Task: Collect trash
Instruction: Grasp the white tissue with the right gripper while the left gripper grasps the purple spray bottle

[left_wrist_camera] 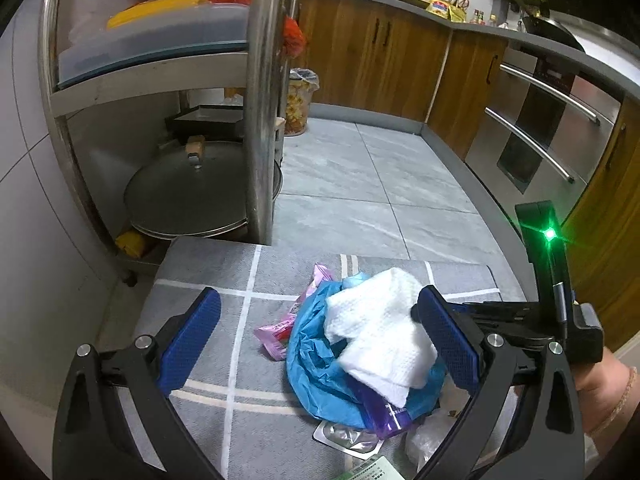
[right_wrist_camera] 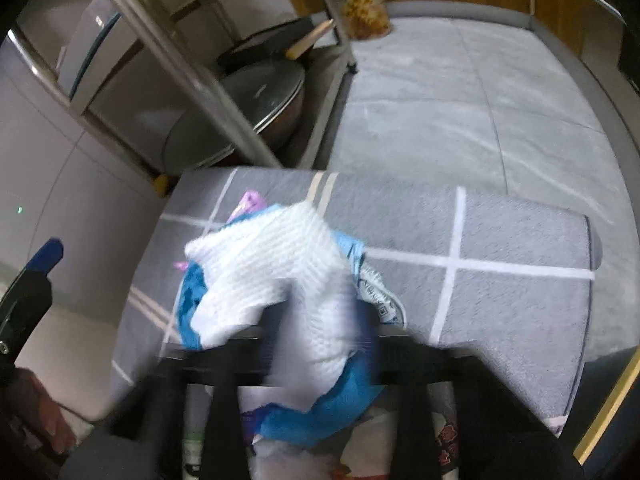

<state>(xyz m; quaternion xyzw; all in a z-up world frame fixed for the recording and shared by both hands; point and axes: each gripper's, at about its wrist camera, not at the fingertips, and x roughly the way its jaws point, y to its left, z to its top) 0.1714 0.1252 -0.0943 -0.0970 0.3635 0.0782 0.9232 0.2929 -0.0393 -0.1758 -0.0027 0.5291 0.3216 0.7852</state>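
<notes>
1. Left wrist view: the left gripper (left_wrist_camera: pixel 320 332) is wide open and holds nothing; its blue pads stand on both sides of the trash pile. The pile lies on a grey mat (left_wrist_camera: pixel 208 280) with white lines: a white paper towel (left_wrist_camera: pixel 380 332) on top of a blue plastic bag (left_wrist_camera: pixel 316 360), a pink wrapper (left_wrist_camera: pixel 276 336) touching the bag on its left side, and a foil blister pack (left_wrist_camera: pixel 348 438) just under its near edge. The right gripper (left_wrist_camera: pixel 476 320) comes into the pile from the right. Risk: if the left one closes now, it may catch only the loose towel, and the flat blister pack and the wrapper may stay on the mat.

2. Right wrist view: this picture is blurred by motion. The right gripper (right_wrist_camera: pixel 320 344) seems closed on the white paper towel (right_wrist_camera: pixel 276 272) together with the blue plastic bag (right_wrist_camera: pixel 344 396), both bulging between the fingers. Risk: the bundle is soft and slippery, so the towel could slide out in a fast lift. The pink wrapper (right_wrist_camera: pixel 250 202) shows behind the bundle and looks free, so it may fall away. The metal rack (right_wrist_camera: pixel 172 56) with the pan lid (right_wrist_camera: pixel 240 108) stands near; a wide swing could hit it.
</notes>
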